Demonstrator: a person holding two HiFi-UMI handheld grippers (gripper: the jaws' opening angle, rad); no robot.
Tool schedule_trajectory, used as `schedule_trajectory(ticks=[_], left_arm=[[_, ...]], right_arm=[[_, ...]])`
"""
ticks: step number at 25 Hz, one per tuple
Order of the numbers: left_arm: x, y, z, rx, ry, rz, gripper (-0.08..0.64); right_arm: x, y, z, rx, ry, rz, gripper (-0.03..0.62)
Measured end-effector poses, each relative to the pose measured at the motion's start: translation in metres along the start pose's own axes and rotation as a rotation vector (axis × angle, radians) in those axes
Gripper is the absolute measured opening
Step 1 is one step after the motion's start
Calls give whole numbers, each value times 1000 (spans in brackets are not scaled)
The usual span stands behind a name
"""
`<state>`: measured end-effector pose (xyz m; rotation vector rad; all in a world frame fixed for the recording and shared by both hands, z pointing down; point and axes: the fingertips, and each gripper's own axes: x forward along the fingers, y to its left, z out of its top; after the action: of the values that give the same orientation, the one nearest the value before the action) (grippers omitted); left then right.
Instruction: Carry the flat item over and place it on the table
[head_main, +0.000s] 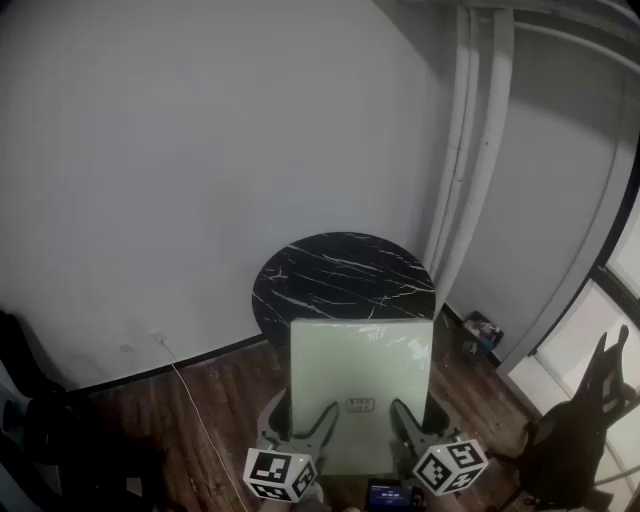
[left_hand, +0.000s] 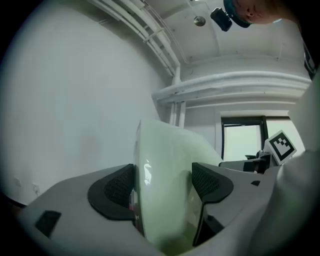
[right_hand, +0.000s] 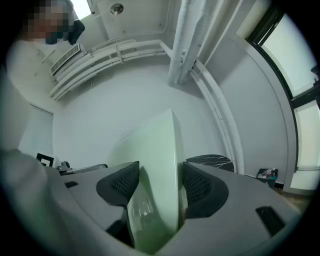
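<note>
A pale green flat square item (head_main: 361, 380) is held up in the air by both grippers, which grip its near edge. My left gripper (head_main: 312, 425) is shut on its near left part; in the left gripper view the item (left_hand: 165, 170) stands on edge between the black pads. My right gripper (head_main: 404, 420) is shut on its near right part, and the item (right_hand: 157, 165) fills the gap between the jaws in the right gripper view. Beyond the item's far edge stands a round black marble table (head_main: 345, 275), also seen as the table (right_hand: 212, 161) past the right jaw.
White walls stand behind and to the right of the table, with white pipes (head_main: 470, 150) running up the corner. A white cable (head_main: 190, 400) trails over the wood floor at left. A small box of things (head_main: 480, 332) sits by the wall right of the table. A black chair (head_main: 585, 420) is at far right.
</note>
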<state>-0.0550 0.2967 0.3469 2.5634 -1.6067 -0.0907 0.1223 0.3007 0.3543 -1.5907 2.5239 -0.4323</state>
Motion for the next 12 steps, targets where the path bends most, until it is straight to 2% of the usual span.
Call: schedule_trajectory(ticks=[12], left_arm=[[-2, -2, 3, 0, 2, -18, 373]], right_arm=[[-6, 2, 1, 10, -6, -7, 239]])
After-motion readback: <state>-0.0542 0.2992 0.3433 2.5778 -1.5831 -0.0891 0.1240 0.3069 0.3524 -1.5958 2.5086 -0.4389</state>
